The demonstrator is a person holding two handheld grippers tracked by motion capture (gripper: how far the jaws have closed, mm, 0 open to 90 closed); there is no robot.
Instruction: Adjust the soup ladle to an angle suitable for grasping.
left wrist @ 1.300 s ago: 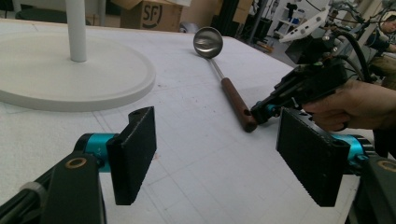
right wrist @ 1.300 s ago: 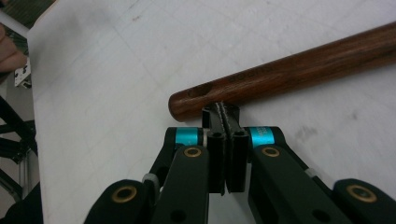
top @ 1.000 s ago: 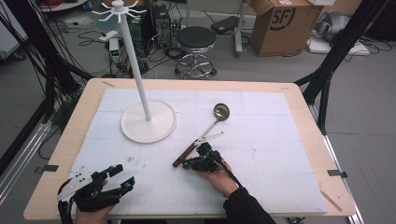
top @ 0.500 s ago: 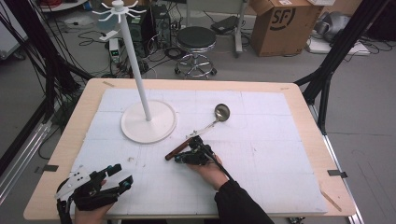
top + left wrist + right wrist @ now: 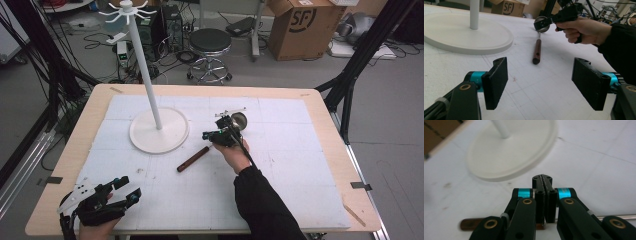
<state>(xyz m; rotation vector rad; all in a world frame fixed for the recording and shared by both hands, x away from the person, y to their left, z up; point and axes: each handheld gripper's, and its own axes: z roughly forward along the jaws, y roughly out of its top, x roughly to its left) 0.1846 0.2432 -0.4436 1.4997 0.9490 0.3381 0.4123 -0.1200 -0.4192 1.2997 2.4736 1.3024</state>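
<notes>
The right hand-held gripper (image 5: 223, 134), jaws shut and seemingly empty, has risen above the ladle (image 5: 206, 152), which now lies slanted on the table (image 5: 300, 175). Left hand-held gripper (image 5: 124, 191) rests open.

A: Where's the ladle (image 5: 196, 158)?
B: Flat on the white worktop (image 5: 300, 165), just right of the stand's base.
A: Looks?
B: Dark wooden handle, thin metal shaft, round steel bowl at the far end.
</notes>
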